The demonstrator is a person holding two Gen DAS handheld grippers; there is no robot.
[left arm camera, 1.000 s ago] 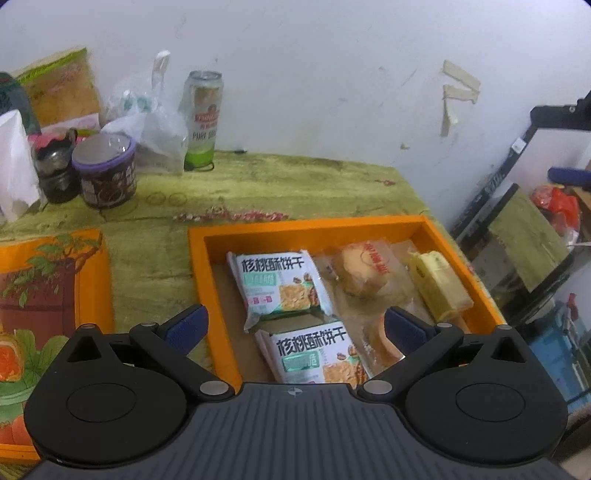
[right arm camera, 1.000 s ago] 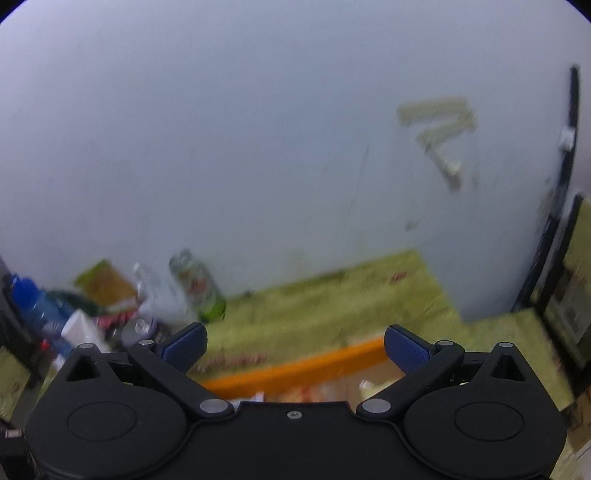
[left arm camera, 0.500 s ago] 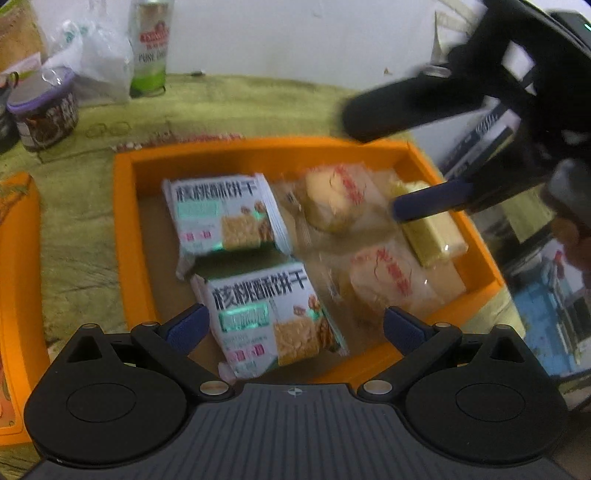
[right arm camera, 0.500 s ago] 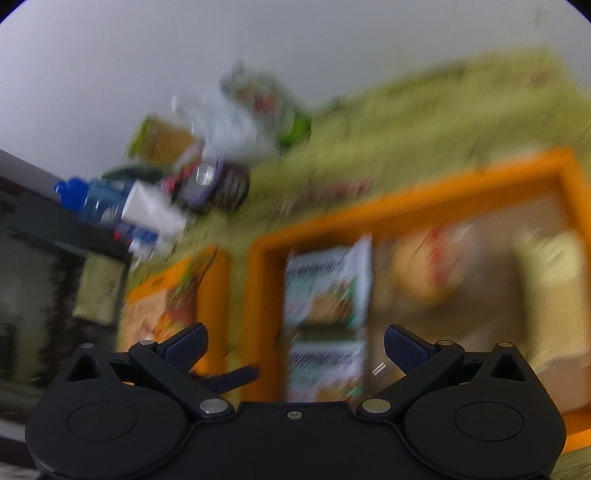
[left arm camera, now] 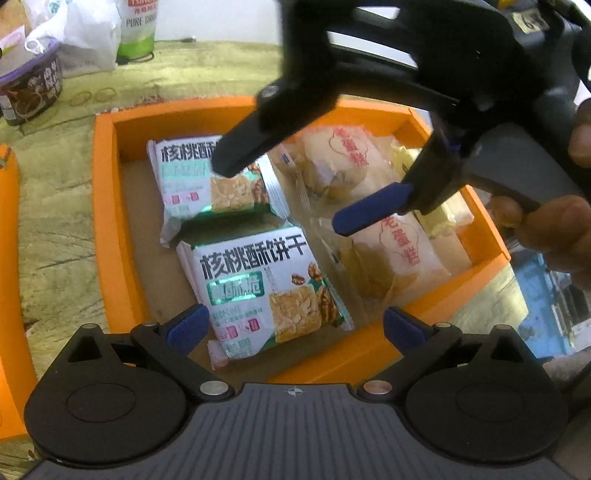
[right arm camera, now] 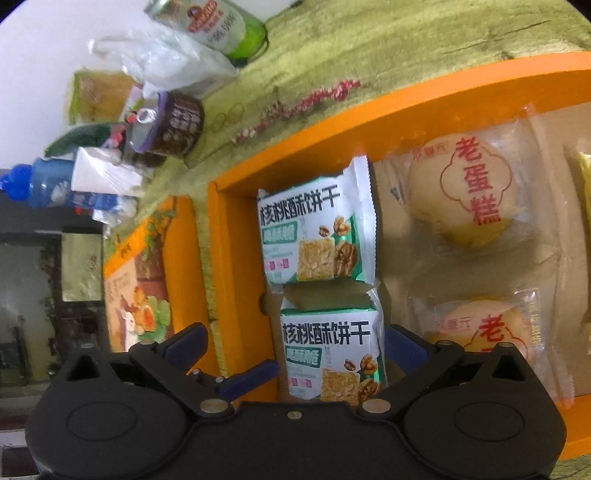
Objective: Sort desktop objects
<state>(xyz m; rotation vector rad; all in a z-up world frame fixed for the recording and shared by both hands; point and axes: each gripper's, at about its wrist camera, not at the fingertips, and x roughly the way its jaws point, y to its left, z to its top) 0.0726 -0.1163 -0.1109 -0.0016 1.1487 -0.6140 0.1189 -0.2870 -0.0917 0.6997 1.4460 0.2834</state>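
Note:
An orange tray [left arm camera: 110, 221] [right arm camera: 236, 258] holds two walnut-biscuit packs, two egg cakes in clear wrappers and a yellow bar [left arm camera: 454, 210]. My left gripper [left arm camera: 293, 326] is open, low over the near biscuit pack [left arm camera: 258, 284] at the tray's front edge. My right gripper [left arm camera: 291, 192] hangs open above the far biscuit pack [left arm camera: 210, 181] and the far egg cake [left arm camera: 332, 162]. In the right wrist view the right gripper [right arm camera: 295, 341] straddles the near pack [right arm camera: 328, 350] without touching it. The far pack [right arm camera: 314, 229] and both cakes [right arm camera: 465, 195] [right arm camera: 491, 332] lie beyond.
A beer can [left arm camera: 138, 26], a plastic bag [left arm camera: 81, 33] and a purple-lidded cup [left arm camera: 31, 85] stand against the back wall. A second orange box [right arm camera: 140, 280] lies left of the tray. A blue bottle [right arm camera: 40, 181] stands far left. A hand [left arm camera: 554, 229] holds the right gripper.
The right gripper swung down from facing the wall and now hangs over the tray, entering the left wrist view. The left gripper moved forward and lower over the tray.

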